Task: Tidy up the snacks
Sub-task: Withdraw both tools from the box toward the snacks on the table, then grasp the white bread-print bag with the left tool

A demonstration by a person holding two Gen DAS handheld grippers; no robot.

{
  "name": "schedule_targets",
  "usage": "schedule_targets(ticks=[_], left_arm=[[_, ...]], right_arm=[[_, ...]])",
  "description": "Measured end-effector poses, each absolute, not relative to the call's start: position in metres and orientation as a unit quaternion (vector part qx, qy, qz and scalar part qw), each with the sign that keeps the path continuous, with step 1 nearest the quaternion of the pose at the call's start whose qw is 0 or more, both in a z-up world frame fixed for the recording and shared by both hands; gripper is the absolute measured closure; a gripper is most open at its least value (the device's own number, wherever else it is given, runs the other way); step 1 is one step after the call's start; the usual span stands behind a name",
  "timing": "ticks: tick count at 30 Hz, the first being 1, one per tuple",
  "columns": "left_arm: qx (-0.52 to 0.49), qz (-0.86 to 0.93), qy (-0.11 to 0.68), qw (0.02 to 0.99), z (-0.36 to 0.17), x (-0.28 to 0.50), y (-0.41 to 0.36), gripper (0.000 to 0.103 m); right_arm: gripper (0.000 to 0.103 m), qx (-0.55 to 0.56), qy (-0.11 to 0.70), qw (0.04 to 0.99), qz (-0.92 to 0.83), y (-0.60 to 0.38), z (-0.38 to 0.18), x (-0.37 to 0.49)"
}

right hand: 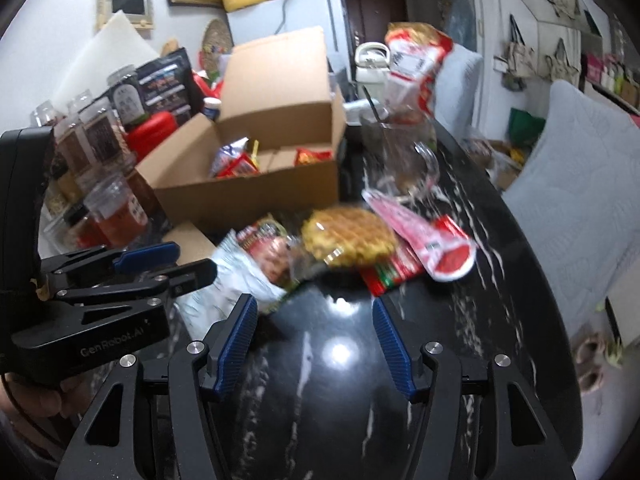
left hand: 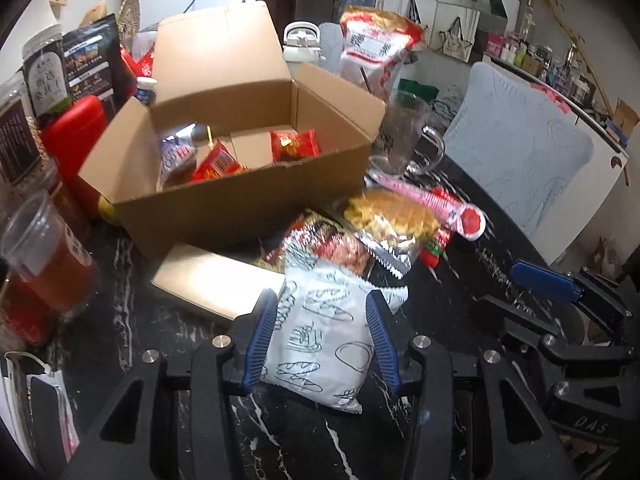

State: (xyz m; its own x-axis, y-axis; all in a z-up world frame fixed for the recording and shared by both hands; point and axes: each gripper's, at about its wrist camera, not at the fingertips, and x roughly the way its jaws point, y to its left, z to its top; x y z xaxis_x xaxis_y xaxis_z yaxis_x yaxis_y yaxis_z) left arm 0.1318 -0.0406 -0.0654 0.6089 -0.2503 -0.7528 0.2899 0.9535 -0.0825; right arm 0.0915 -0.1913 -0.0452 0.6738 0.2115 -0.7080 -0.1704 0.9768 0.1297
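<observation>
Left claw [left hand: 322, 340], tilted downward, pinches white snack bag [left hand: 320, 344]; right claw [right hand: 312, 340] hangs spread.

Black grippers with ribbed blue fingers [left hand: 260, 344], silver screws, white "GenRobot.AI" lettering.

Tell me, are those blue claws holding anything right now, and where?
The left gripper has the white bread-print packet between its pads, around its lower half; a firm pinch cannot be told. The right gripper holds nothing.

Waffle pack [right hand: 347, 236] motion-blurred; pouch print [left hand: 370, 46] unreadable; jars [left hand: 16, 132] cut by edge
</observation>
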Motion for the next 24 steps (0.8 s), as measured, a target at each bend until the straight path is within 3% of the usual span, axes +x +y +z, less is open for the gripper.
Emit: schedule_targets(ticks=[14, 15, 16, 18, 24], left_arm=[[0.025, -0.185, 0.402, 0.896, -0.089, 0.13, -0.045, 0.057], [0.022, -0.187, 0.401, 0.897, -0.09, 0.13, -0.045, 0.049], [0.019, -0.187, 0.405, 0.895, -0.091, 0.132, -0.045, 0.034], [0.017, -0.181, 0.427, 0.886, -0.097, 0.138, -0.045, 0.02], [0.055, -0.173, 0.427, 0.886, -0.105, 0.14, -0.054, 0.02]], right_arm=[[0.043, 0.058, 0.429, 0.897, 0.096, -0.206, -0.078, 0.088], [0.043, 0.06, 0.429, 0.896, 0.096, -0.207, -0.078, 0.088], [0.043, 0.061, 0.429, 0.896, 0.096, -0.207, -0.079, 0.088], [0.043, 0.064, 0.429, 0.896, 0.096, -0.209, -0.079, 0.088], [0.043, 0.067, 0.431, 0.895, 0.093, -0.212, -0.081, 0.087]])
